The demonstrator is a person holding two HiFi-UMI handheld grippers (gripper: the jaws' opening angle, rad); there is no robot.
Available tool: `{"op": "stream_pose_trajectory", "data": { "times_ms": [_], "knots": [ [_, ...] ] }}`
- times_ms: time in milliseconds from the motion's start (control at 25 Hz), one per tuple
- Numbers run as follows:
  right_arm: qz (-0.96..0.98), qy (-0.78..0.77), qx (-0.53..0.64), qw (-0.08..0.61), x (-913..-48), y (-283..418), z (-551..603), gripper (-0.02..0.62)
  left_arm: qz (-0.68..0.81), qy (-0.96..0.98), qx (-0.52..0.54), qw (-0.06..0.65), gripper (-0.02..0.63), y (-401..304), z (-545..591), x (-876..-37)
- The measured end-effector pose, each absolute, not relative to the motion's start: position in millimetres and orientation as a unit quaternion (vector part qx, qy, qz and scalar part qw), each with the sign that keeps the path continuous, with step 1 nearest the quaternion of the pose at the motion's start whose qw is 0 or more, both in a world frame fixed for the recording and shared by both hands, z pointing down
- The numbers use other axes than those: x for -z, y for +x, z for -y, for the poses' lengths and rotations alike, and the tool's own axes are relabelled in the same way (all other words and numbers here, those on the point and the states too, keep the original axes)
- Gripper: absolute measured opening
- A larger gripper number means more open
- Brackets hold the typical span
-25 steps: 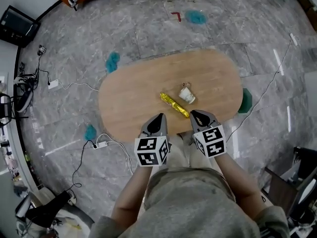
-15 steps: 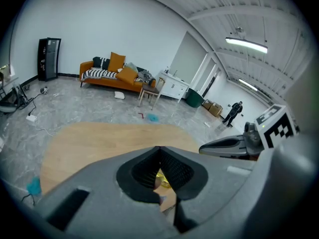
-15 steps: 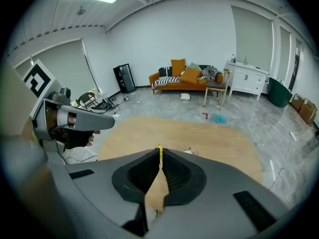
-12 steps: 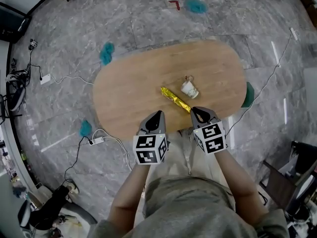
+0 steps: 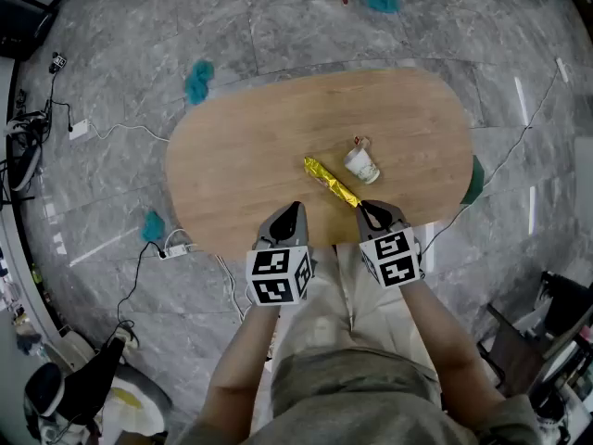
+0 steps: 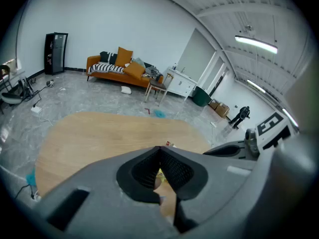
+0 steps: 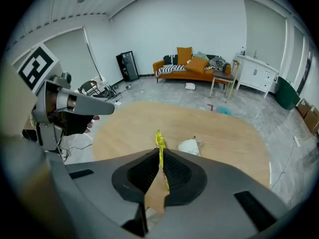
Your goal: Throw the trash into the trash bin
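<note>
Right claw [image 5: 370,210] is pressed together, pinching nothing, at the near end of the yellow wrapper [image 5: 331,183] lying mid-frame on the table [image 5: 241,156]. Left claw [image 5: 294,211] is closed too. The step looks like reaching for trash; next, spread and straddle the wrapper. The tipped cup [image 5: 362,164] seems empty (green bin [image 7: 285,91], far right, inside hidden).

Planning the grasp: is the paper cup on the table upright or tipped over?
Tipped over. The paper cup lies on its side on the table, beside the yellow wrapper.
</note>
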State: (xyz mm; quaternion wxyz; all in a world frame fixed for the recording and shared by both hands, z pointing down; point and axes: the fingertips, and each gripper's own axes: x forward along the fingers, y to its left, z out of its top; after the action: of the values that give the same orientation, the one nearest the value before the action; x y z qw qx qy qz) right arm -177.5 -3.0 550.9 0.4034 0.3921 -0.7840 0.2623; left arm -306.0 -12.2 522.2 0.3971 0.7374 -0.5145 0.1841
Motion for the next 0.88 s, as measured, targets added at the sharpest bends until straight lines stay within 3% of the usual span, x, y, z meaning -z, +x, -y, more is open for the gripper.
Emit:
{"op": "stream_pose_trajectory", "data": {
  "times_ms": [320,480,880],
  "knots": [
    [0.78,0.357,-0.271,0.437,-598.5,-180.4,1.8,0.023,0.516,0.728,-0.193,0.408,0.009,-300.0,14.8,-566.5],
    [0.777,0.345,-0.275,0.449,-615.9,-181.2,-2.8,0.121,0.514,0.725,-0.196,0.413,0.009,-295.1,12.7,-581.2],
    [0.778,0.309,-0.263,0.479,-654.9,-184.4,-7.5,0.178,0.518,0.716,-0.197,0.423,0.009,-288.6,7.5,-619.2]
  ]
}}
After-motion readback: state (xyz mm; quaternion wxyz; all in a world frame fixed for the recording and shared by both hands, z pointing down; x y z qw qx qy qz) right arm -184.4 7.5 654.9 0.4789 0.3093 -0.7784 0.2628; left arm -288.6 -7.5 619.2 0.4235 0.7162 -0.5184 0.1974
